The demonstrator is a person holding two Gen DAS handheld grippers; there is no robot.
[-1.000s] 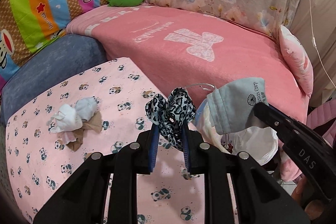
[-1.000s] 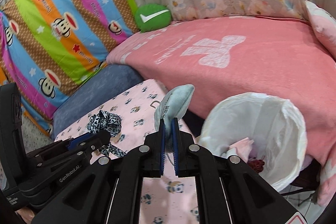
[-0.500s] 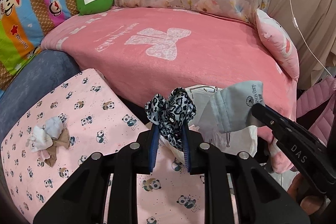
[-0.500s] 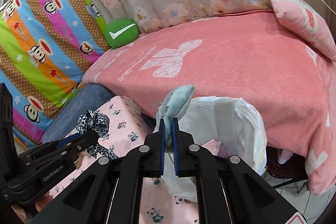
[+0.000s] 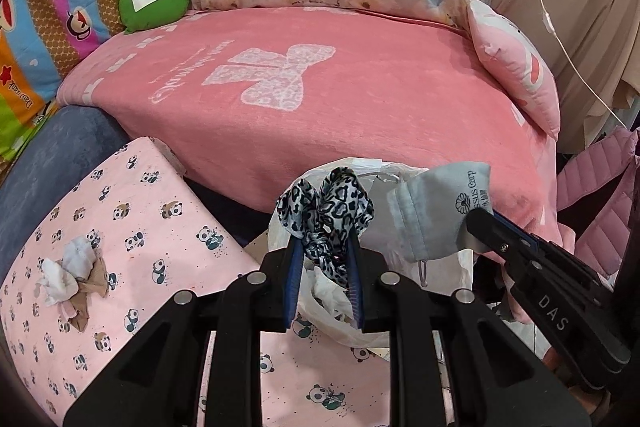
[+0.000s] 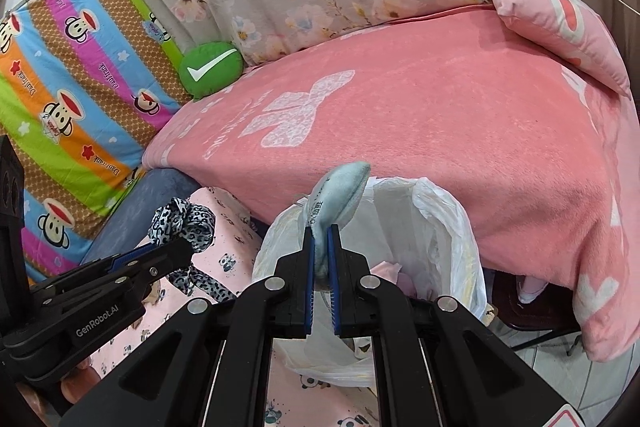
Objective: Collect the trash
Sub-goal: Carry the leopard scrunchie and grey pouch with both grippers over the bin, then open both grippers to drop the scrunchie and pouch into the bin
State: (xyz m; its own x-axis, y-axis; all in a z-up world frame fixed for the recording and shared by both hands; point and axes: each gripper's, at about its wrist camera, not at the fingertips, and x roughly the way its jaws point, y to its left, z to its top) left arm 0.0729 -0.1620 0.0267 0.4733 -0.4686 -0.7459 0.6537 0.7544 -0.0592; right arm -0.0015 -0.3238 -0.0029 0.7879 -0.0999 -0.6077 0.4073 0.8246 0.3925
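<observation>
My left gripper (image 5: 323, 247) is shut on a black-and-white leopard-print scrunchie (image 5: 326, 211), held above the near rim of a white plastic trash bag (image 5: 340, 311). The scrunchie also shows in the right wrist view (image 6: 184, 223). My right gripper (image 6: 321, 231) is shut on a grey-blue face mask (image 6: 338, 187), held over the open trash bag (image 6: 436, 227), which has pink and white scraps inside. The mask also shows in the left wrist view (image 5: 434, 211). A wad of white and brown tissues (image 5: 72, 275) lies on the pink panda-print surface (image 5: 132, 211).
A pink blanket-covered sofa (image 5: 320, 99) stands behind the bag. A green checkmark cushion (image 5: 154, 1) and a pink pillow (image 5: 516, 67) lie on it. A striped monkey-print cloth (image 6: 72, 99) hangs at the left. A blue-grey cushion (image 5: 60, 155) lies beside the panda surface.
Both grippers have moved right, carrying the scrunchie and the mask over the trash bag. The tissue wad has slid toward the left edge of the left wrist view.
</observation>
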